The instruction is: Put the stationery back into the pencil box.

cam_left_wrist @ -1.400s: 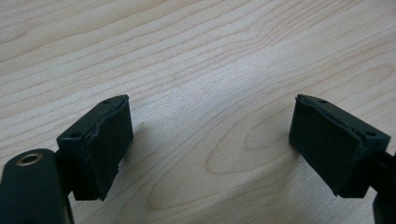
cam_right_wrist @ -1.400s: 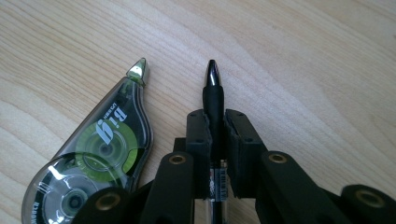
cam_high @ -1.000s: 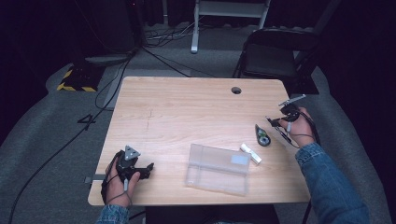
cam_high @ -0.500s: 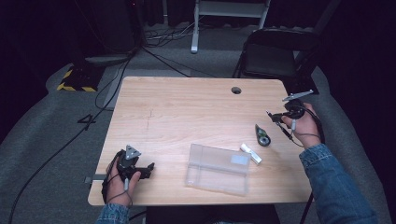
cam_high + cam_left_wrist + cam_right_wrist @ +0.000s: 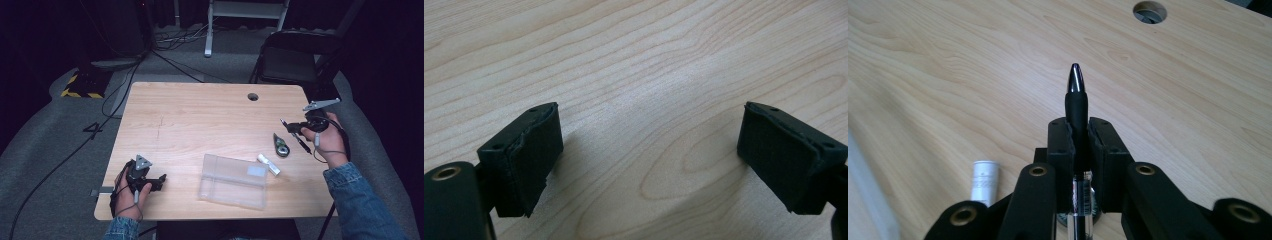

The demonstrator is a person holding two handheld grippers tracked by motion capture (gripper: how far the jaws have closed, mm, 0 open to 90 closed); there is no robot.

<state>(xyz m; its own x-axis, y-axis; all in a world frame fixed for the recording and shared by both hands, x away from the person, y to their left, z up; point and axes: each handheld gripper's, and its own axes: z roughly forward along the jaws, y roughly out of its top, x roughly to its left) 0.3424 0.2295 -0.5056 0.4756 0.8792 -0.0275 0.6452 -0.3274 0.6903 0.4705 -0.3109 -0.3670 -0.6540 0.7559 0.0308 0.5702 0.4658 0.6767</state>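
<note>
Jaws of the right gripper (image 5: 1078, 145) are clamped on a black pen (image 5: 1077, 97), gripped partway along so its tip juts ahead, lifted over the table's (image 5: 200, 115) right edge, probably for carrying to the clear plastic box (image 5: 233, 181) nearer the front. Between pen and box lie a small dark round-ended item (image 5: 281, 145), hard to identify, and a little white tube (image 5: 268, 164), both easily nudged. Well apart, the left gripper (image 5: 644, 155) rests wide open and empty on bare wood.

Pen (image 5: 1077, 100) barrel hidden between tongs; rear cut off.
</note>
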